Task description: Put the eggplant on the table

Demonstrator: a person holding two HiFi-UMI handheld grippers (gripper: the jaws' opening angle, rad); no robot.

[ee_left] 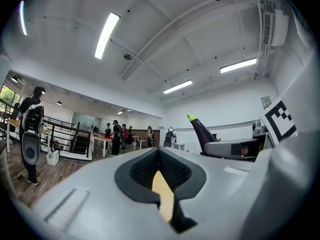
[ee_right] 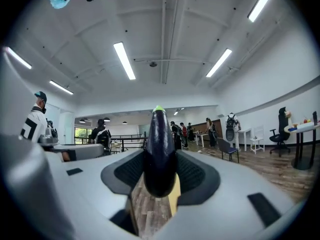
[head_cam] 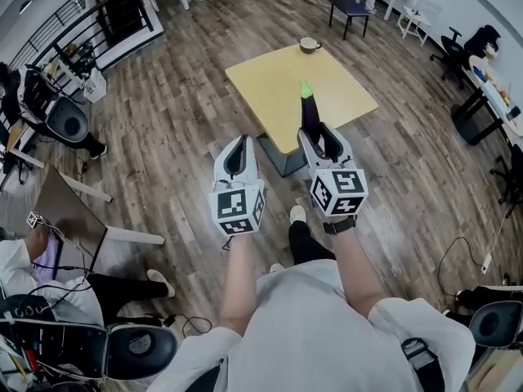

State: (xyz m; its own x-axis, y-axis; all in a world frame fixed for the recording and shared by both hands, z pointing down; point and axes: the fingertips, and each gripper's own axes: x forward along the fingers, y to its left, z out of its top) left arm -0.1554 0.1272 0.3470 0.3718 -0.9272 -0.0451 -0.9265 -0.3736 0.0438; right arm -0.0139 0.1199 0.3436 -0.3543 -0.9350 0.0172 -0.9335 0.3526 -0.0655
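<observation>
In the head view I have both grippers level in front of me. The left gripper (head_cam: 238, 155) sits at about 7 o'clock from the yellow table (head_cam: 270, 76), over the wood floor (head_cam: 163, 137), carrying nothing. The right gripper (head_cam: 319, 137) pinches the eggplant (head_cam: 308, 109), whose dark body sticks out toward 12 o'clock with its green tip leading. It overlaps the table's near edge in the frame, and I can't tell its height above the top. A cup (head_cam: 310, 45) stands at the table's far corner, at 12 o'clock from the eggplant and well apart from it. In the left gripper view the left gripper's (ee_left: 159, 160) black pads (ee_left: 145, 170) are pressed together at the tips, leaving only a thin wedge with table yellow behind it. The eggplant (ee_left: 202, 132) pokes up at 2 o'clock. In the right gripper view the right gripper (ee_right: 159, 170) has its pads (ee_right: 196, 172) clamped on either side of the eggplant (ee_right: 159, 149), which runs straight along the jaws and ends at 12 o'clock in the green tip.
</observation>
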